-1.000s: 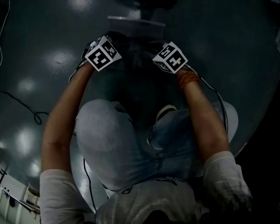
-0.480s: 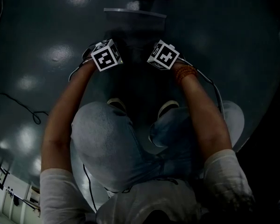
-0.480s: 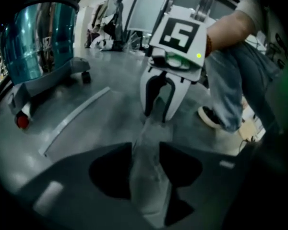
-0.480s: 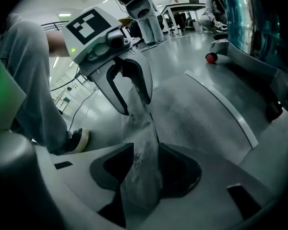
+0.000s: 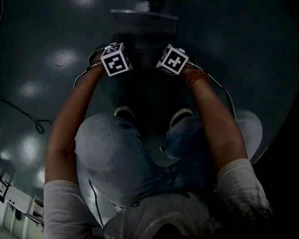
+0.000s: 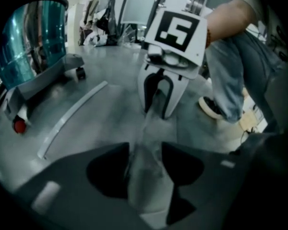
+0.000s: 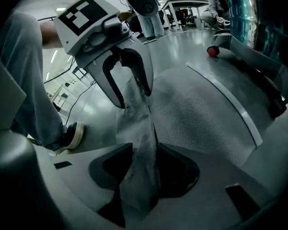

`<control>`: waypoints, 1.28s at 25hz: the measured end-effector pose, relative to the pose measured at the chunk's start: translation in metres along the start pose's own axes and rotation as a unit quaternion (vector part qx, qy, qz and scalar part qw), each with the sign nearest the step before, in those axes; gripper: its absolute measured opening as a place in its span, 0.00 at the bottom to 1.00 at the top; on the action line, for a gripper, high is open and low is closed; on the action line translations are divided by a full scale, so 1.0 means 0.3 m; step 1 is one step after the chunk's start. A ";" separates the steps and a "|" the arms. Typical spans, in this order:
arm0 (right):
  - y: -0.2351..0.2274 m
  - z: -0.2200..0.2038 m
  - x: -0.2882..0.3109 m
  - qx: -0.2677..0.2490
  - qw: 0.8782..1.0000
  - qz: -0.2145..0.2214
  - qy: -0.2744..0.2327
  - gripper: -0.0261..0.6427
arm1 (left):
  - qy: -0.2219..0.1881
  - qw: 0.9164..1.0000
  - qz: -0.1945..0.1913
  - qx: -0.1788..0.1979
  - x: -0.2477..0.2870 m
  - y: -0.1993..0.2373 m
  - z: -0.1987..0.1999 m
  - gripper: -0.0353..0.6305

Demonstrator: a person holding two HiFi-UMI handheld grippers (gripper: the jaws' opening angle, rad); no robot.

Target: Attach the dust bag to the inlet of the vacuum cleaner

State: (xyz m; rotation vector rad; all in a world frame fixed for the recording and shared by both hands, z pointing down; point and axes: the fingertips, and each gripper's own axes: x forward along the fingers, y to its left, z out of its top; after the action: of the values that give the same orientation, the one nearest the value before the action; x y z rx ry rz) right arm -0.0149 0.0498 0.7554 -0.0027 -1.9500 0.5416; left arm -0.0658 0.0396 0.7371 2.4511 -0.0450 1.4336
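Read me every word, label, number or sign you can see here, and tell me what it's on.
No readable words or numbers anywhere.
Left marker cube and right marker cube: black-and-white square patterns only, no letters.
Background of both gripper views: too small and blurred to read anything.

Left gripper (image 6: 145,164), right gripper (image 7: 140,170): both are pointing steeply downward, jaws opening, dust bag (image 7: 139,123) fold lying between each pair. Forearms (image 5: 72,113) are reaching forward.

My head view is very dim, with lamp glare in soft patches on the glossy floor (image 5: 65,59). Both gripper views are brighter, fisheye-warped, black at the corners, blurred up close.
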 end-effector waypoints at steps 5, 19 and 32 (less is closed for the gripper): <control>0.020 0.000 -0.006 -0.023 1.000 0.002 0.003 0.10 | 0.021 0.999 -0.001 0.033 0.020 -0.023 -0.006 0.29; 0.075 0.024 -0.155 -0.097 0.995 0.002 -0.007 0.08 | 0.024 0.997 -0.057 0.035 0.001 -0.044 0.012 0.31; 0.014 0.260 -0.686 -0.168 0.973 -0.144 -0.067 0.08 | -0.010 0.992 0.073 0.102 -0.481 0.078 0.366 0.09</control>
State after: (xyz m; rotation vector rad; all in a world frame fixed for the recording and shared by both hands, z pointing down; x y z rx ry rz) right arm 0.0066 -0.0250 0.5495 0.1037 -2.1059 0.0176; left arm -0.0494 -0.0305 0.5690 2.6775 -0.0867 1.5421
